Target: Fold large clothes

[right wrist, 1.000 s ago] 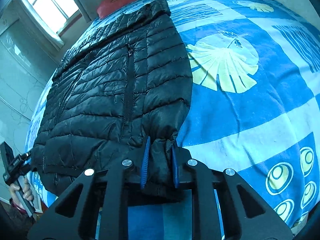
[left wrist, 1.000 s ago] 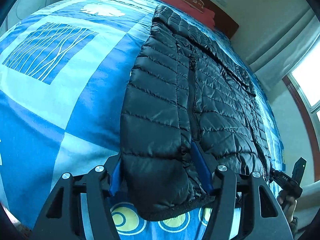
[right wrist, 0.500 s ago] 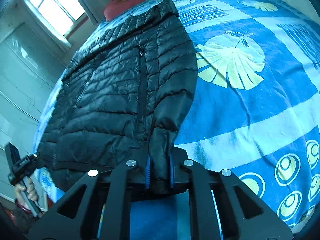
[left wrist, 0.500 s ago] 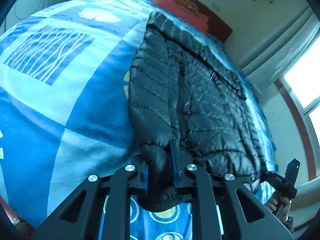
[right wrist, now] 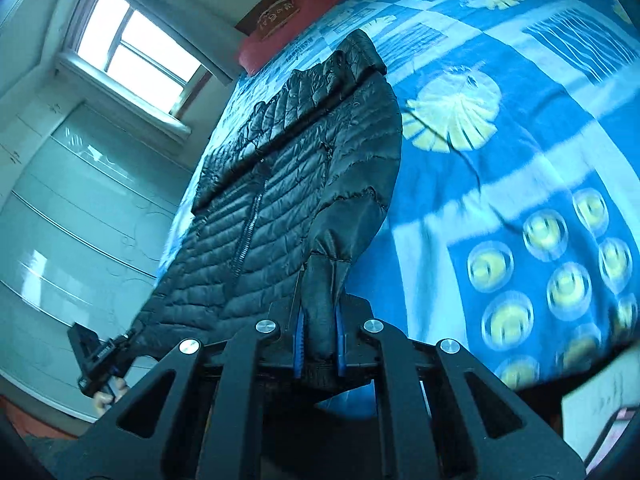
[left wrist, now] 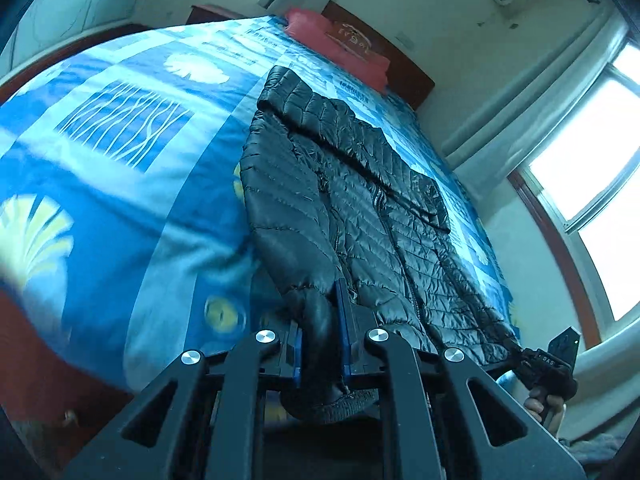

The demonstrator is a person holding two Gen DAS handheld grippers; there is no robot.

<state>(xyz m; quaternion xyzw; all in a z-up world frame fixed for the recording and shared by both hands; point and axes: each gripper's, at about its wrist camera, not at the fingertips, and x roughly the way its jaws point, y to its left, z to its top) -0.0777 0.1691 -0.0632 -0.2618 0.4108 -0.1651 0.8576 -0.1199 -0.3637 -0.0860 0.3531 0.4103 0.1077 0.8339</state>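
Observation:
A black quilted puffer jacket (left wrist: 360, 208) lies lengthwise on the bed, collar toward the far pillow. My left gripper (left wrist: 320, 320) grips the jacket's near lower corner by its ribbed edge; its jaws are closing and the blue pads (left wrist: 339, 304) press the fabric. In the right wrist view the same jacket (right wrist: 288, 184) hangs up from the bed to my right gripper (right wrist: 318, 328), which is shut on the other near corner. Each view shows the other gripper at the jacket's far corner: the right gripper (left wrist: 548, 364) and the left gripper (right wrist: 100, 356), each in a hand.
The bed carries a blue patterned bedspread (left wrist: 120, 160) with a red pillow (left wrist: 340, 48) by the wooden headboard. A bright window (right wrist: 132, 48) and a pale glass-fronted wardrobe (right wrist: 60, 220) stand beside the bed. The bedspread (right wrist: 500, 160) lies wide on the other side.
Both grippers closed on the jacket's near corners, then rose and pulled back. The near end of the jacket has lifted off the bedspread and narrowed between the pads.

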